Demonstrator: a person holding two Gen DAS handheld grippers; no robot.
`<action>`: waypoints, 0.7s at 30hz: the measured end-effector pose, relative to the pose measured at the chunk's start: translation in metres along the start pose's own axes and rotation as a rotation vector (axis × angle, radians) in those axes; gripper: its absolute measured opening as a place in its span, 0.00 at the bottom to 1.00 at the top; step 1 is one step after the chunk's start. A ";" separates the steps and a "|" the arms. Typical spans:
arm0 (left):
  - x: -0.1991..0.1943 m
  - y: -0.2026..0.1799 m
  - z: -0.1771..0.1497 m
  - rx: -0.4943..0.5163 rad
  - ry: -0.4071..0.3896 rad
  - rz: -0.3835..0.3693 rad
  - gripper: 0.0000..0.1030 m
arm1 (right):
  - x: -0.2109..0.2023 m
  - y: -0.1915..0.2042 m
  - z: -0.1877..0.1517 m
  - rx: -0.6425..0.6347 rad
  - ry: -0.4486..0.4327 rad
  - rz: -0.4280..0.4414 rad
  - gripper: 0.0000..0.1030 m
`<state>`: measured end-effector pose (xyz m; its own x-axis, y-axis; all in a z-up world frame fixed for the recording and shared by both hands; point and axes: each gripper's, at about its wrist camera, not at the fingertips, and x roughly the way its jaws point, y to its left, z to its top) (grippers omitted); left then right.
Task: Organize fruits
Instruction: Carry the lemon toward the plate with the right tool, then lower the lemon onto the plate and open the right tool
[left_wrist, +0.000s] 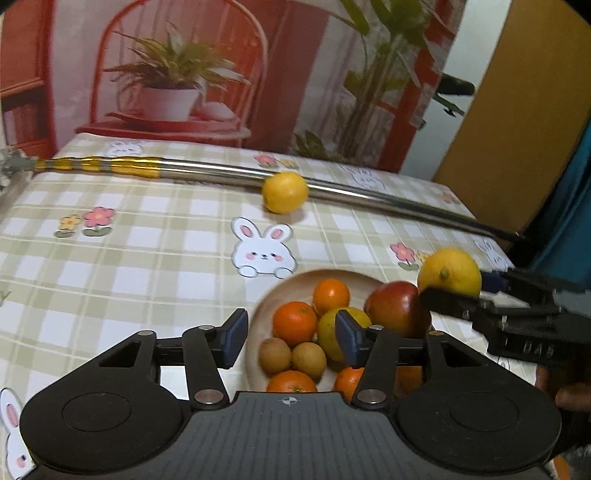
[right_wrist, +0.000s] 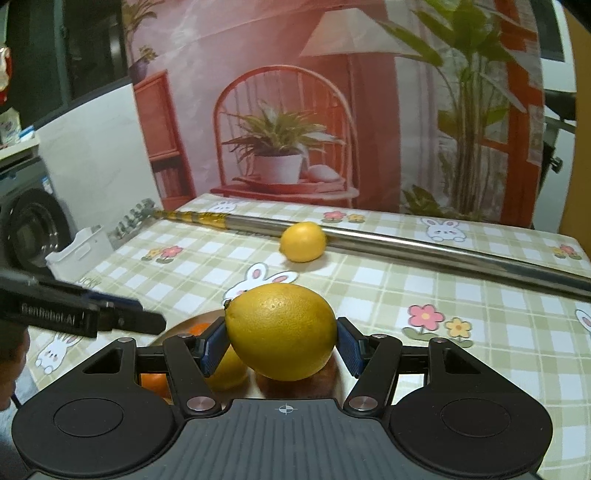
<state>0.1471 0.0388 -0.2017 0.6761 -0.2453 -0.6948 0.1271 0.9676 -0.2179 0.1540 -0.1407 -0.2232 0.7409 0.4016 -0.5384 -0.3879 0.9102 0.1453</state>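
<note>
The right gripper (right_wrist: 281, 341) is clamped on a large lemon (right_wrist: 280, 330), its blue pads (right_wrist: 214, 345) pressing the fruit's two ends, and it holds the lemon in the air over the near rim of the wooden plate (left_wrist: 284, 286); the left gripper (left_wrist: 291, 338) hangs just above the same plate with its jaws spread wide and nothing between them. The plate is already crowded: several oranges (left_wrist: 294, 322), a red apple (left_wrist: 397, 308), a yellow fruit (left_wrist: 332, 332) and two small brown fruits (left_wrist: 291, 357) lie touching one another, with little bare wood left except at the far edge; a second lemon (left_wrist: 285, 192) still sits well apart on the checked tablecloth (left_wrist: 147, 258), touching a long metal pole (left_wrist: 369, 194). The main risk, as I judge it, is in the release; a round, heavy lemon let go onto a heap of round fruit may roll off the rim, or nudge an orange over the edge; the pads also grip on curved, waxy skin at the ends, so a tilt could let it slip early. The two grippers are near each other over the plate, so a careless move could knock them together; the far lemon may roll along the pole if it is bumped rather than grasped squarely.
</note>
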 end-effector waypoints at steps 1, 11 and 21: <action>-0.003 0.001 0.000 -0.008 -0.006 0.007 0.60 | 0.001 0.003 -0.001 -0.011 0.003 0.004 0.56; -0.024 0.011 -0.001 -0.020 -0.048 0.038 0.84 | 0.015 0.033 -0.008 -0.075 0.055 0.022 0.56; -0.027 0.021 -0.003 -0.068 -0.071 0.055 0.89 | 0.017 0.035 -0.007 -0.105 0.056 -0.001 0.56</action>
<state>0.1295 0.0655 -0.1896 0.7305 -0.1851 -0.6573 0.0406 0.9726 -0.2288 0.1489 -0.1025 -0.2326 0.7109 0.3917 -0.5841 -0.4445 0.8939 0.0585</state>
